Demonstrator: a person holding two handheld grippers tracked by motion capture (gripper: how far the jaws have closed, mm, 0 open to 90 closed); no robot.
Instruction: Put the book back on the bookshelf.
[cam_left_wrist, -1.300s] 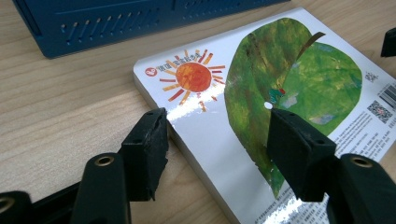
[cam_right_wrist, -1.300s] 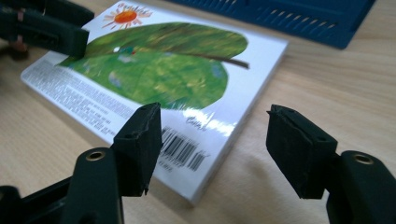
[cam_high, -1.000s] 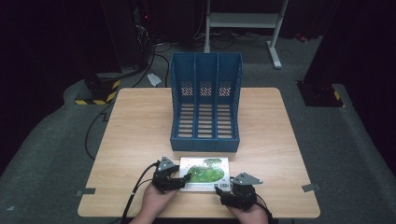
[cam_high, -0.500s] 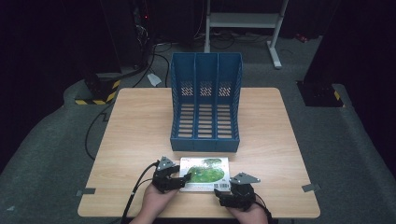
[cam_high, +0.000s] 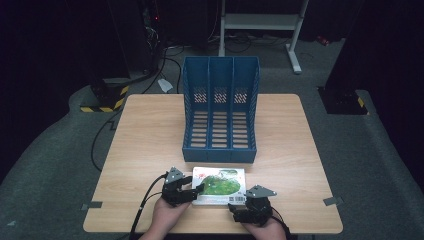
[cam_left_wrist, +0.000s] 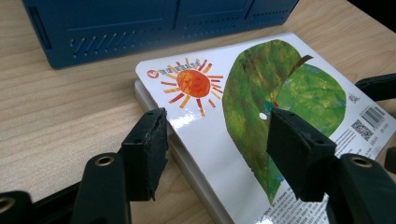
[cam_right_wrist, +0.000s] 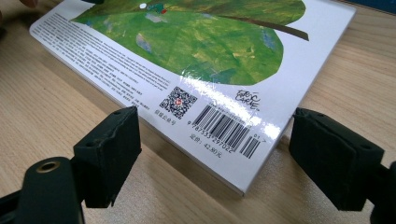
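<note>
rack (cam_high: 220, 107): slots bare | book (cam_high: 220, 185): flat before it | left gripper (cam_left_wrist: 215, 135): closing astride book edge | right gripper (cam_right_wrist: 212, 154): opening, corner between, untouched

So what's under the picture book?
The picture book lies flat on the wooden table, back cover up. Its thick pages show along the edges; whatever might be beneath it is covered.

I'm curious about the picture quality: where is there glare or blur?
Right gripper view: white glare on the glossy book near its barcode. Left gripper view: blue file rack behind is soft, book sharp. High view: table lit, surroundings dark.
</note>
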